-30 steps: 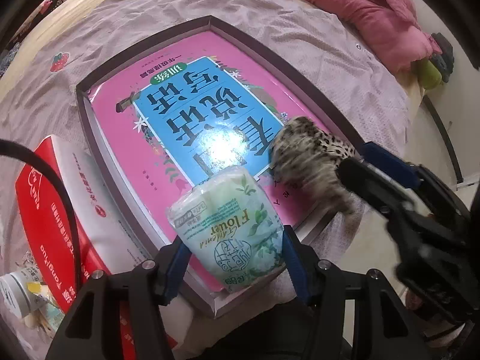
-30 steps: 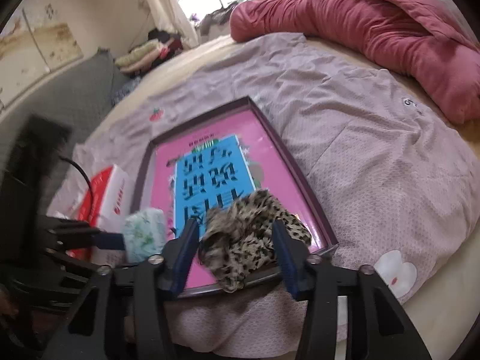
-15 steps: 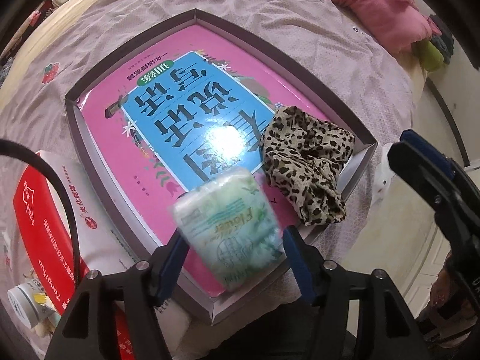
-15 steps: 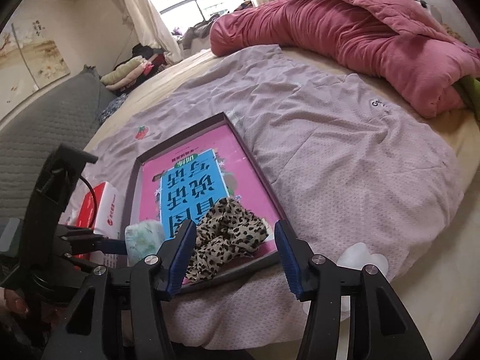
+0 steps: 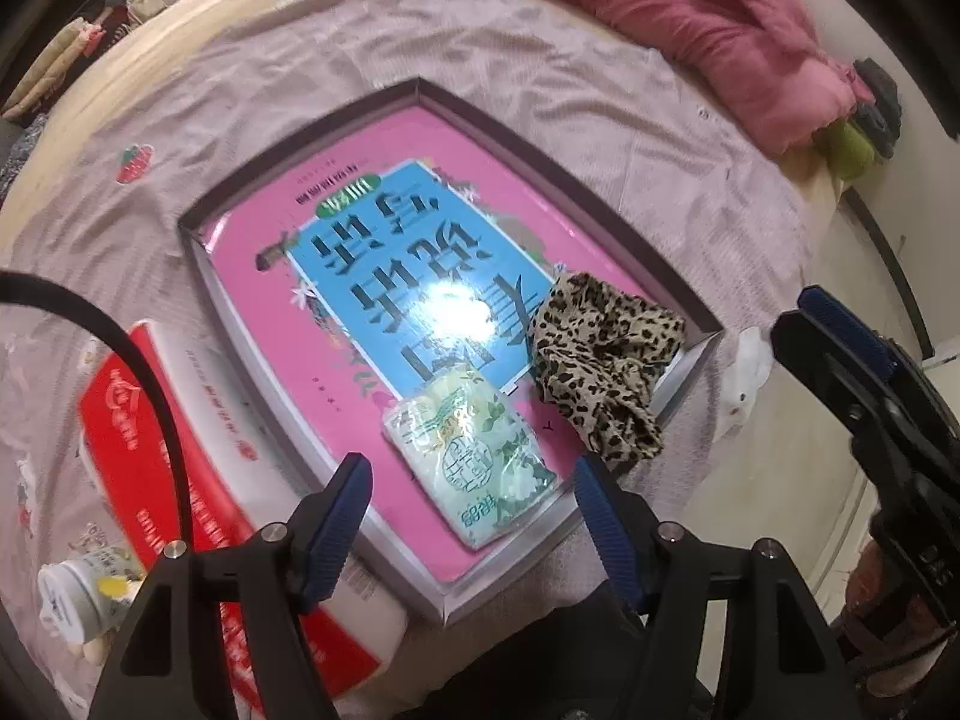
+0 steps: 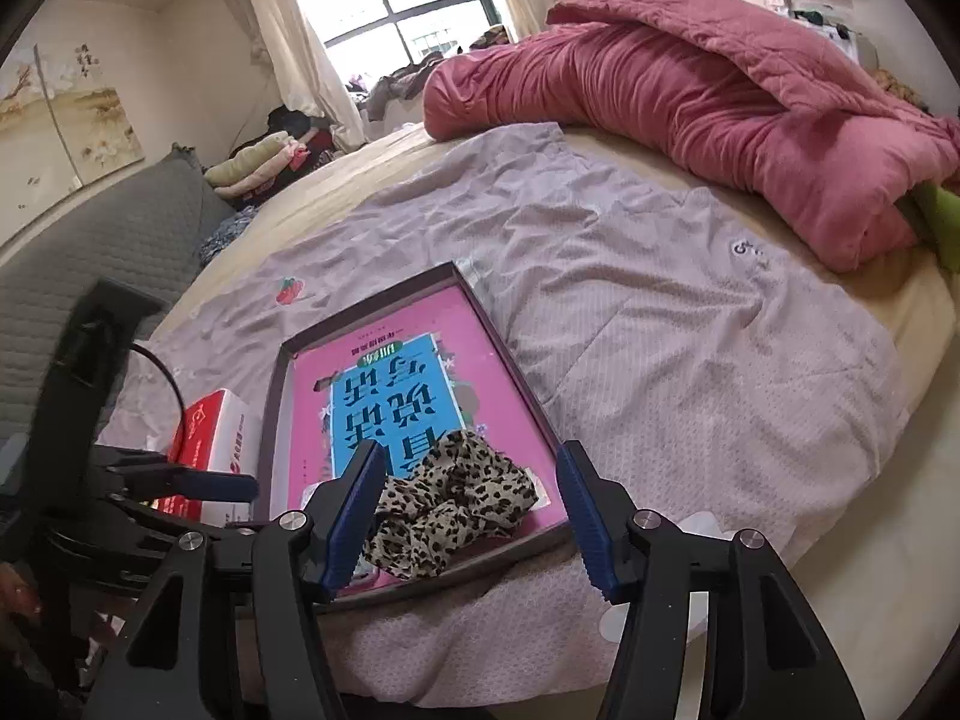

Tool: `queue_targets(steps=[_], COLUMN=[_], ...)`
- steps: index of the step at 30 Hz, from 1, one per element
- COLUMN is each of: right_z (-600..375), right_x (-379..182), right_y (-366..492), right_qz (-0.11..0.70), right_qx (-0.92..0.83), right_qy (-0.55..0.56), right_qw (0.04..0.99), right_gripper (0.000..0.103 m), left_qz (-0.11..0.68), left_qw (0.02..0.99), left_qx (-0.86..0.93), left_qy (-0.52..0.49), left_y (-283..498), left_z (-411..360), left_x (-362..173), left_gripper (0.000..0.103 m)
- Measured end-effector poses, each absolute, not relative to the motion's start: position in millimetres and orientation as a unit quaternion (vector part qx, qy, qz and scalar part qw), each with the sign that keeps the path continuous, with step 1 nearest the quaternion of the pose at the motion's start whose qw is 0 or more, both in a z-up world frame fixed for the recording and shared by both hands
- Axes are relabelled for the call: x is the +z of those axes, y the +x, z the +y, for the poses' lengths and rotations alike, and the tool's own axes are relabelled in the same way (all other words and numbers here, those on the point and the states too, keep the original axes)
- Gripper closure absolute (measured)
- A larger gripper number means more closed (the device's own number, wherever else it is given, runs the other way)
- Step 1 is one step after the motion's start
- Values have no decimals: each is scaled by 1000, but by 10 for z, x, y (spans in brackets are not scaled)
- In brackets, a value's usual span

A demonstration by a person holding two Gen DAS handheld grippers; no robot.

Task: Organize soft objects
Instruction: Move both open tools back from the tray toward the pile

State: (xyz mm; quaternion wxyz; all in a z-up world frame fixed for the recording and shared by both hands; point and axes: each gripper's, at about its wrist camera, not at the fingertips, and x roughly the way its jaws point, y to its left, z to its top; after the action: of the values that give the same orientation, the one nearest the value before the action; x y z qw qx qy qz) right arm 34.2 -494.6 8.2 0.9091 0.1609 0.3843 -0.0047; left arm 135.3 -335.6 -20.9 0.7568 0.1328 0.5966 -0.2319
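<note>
A shallow dark-rimmed tray (image 5: 606,192) with a pink and blue printed bottom lies on the bed. A green-white tissue pack (image 5: 468,456) rests flat in its near corner, and a crumpled leopard-print cloth (image 5: 606,360) lies beside it to the right. My left gripper (image 5: 471,480) hovers above the pack with its jaws opening, and the blue pads stand clear of the pack on both sides. My right gripper (image 6: 468,480) hangs over the leopard cloth (image 6: 456,498), its jaws opening too, touching nothing. The left gripper (image 6: 210,483) hides most of the pack in the right wrist view.
A red and white box (image 5: 180,450) lies left of the tray, with a small white bottle (image 5: 78,600) near it. A pink quilt (image 6: 720,120) is heaped at the far side of the bed. A white soft shape (image 5: 744,372) sits by the tray's right corner, near the bed edge.
Both grippers let go and rose. The tissue pack dropped from the left jaws onto the tray, and the leopard cloth now lies free under the wider right jaws.
</note>
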Motion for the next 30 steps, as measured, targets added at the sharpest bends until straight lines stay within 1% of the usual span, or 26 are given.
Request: queue_targets(steps=[4,7,8,20,30], right_z=[-4894,-4840,-4818,-4494,-4052], right_x=[162,221,238,596,1002], right_y=[319,301,296,212,156], right_qz=[379,375,374,349,321], right_qx=[-7,-5,-5,-8,15], right_qy=[151,146,143,102,61], right_qw=[913,915,916,932,945], right_gripper=[40,33,32,29,29], left_qz=[577,566,563,524,503], left_qw=[774,785,789,817,837], left_qx=[-229,-226,-223,-222,-209], left_qy=[121,109,108,87,53], left_y=[1268,1189,1162,873,740], left_z=[-3235,-3135,-3096,-2660,-2079], left_x=[-1,126,163,554,846], left_gripper=[31,30,30,30,30])
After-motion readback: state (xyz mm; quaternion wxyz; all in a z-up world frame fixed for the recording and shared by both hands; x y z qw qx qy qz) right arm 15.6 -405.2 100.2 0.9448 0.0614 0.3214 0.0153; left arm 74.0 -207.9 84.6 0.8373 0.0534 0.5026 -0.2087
